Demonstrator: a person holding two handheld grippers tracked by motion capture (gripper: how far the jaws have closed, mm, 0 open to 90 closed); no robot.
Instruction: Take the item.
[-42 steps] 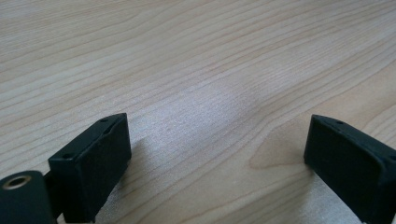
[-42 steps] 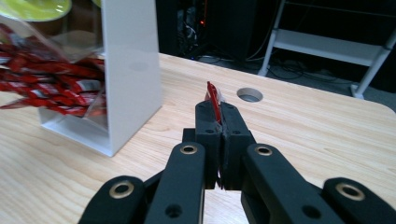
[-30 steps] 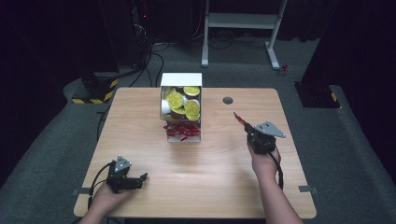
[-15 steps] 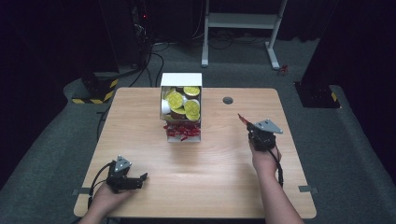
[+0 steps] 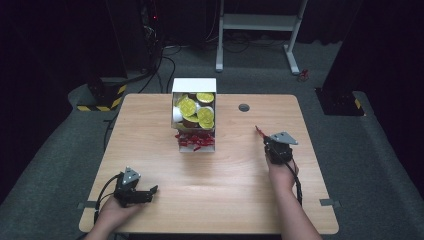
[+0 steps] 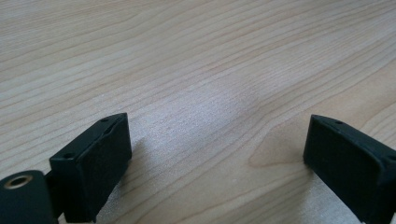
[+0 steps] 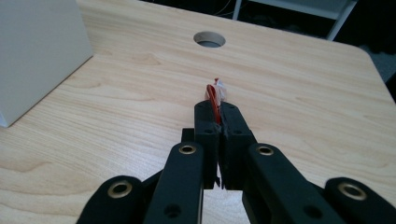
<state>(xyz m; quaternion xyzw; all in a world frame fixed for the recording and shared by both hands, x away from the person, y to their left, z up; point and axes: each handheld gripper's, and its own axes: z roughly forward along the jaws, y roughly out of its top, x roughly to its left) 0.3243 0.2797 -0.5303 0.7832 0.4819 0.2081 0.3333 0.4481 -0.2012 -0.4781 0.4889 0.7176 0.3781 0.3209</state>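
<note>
My right gripper (image 7: 218, 122) has its fingers (image 7: 205, 122) pressed together on a thin red strip (image 7: 214, 95), whose end pokes out past the fingertips, well to the right of the white box (image 5: 194, 117) on the tabletop (image 5: 240, 170). My left gripper (image 5: 148, 192) rests near-left of the box, fingers wide apart, holding nothing.

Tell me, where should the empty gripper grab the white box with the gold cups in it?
Probably the white box by one upright side wall, near the top rim. The left gripper, jaws open on the table, would come from above, one jaw inside, one outside, at the back where the rim shows bare of cups.
</note>
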